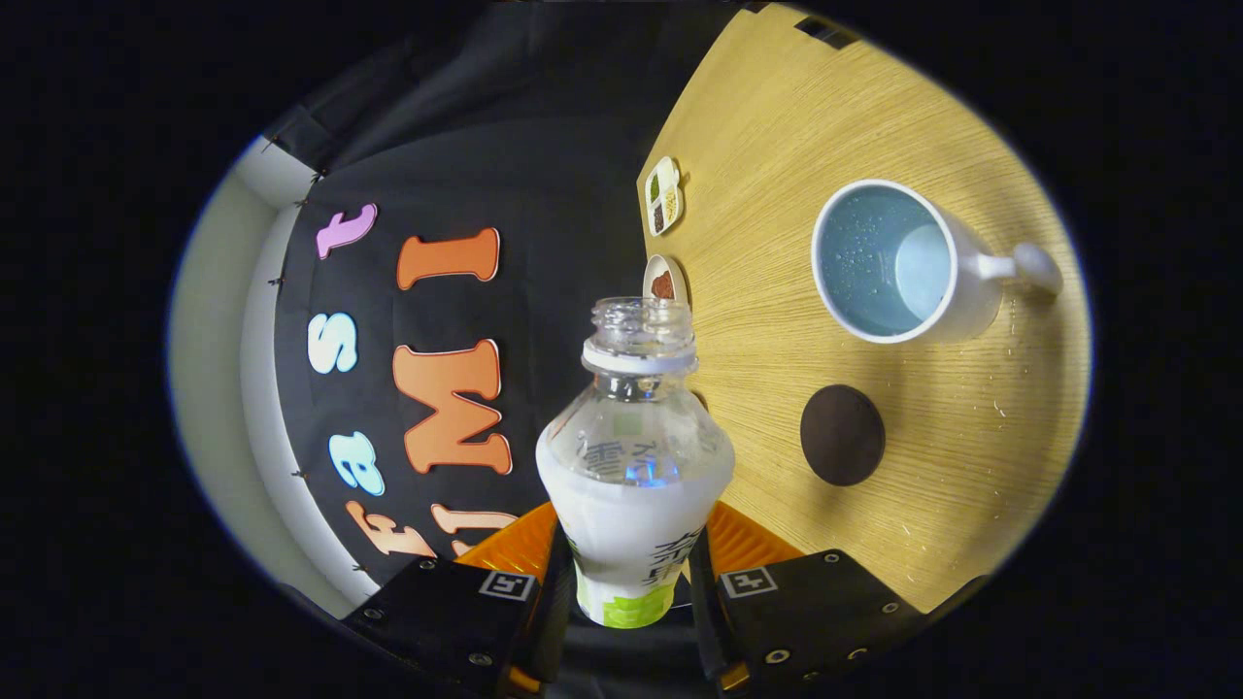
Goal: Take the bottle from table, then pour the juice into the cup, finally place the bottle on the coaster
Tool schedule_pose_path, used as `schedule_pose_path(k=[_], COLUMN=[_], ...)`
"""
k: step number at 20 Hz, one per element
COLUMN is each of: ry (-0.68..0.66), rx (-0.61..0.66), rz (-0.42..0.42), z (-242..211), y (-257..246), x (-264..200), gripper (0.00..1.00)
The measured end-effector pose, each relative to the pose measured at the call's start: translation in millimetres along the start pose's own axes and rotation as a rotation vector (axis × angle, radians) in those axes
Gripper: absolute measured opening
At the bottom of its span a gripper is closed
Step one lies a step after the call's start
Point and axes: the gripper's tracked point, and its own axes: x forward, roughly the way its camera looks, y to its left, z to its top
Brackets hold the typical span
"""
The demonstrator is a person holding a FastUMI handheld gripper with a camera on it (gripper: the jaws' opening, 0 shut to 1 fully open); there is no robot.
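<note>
Gripper: clamped on the uncapped bottle from both sides.
Bottle label: writing too blurred to read.
Cup: beyond bottle, on table.
Coaster: between bottle and cup.

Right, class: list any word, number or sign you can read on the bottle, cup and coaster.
On the bottle, clamped between the fingers of the gripper: printed characters on its label, too warped and blurred to read.
On the cup: none.
On the coaster: none.

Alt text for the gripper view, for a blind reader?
The gripper is shut on an uncapped bottle, rolled sideways above a wooden table. Beyond it sit a white mug and a dark round coaster.
</note>
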Motion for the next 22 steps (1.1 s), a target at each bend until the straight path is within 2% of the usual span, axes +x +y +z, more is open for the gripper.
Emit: schedule_pose_path(k=[22], ry=[0.021], rx=[0.109], rz=[-0.015], z=[0.7], y=[3.0], x=[-0.2], gripper=[0.55])
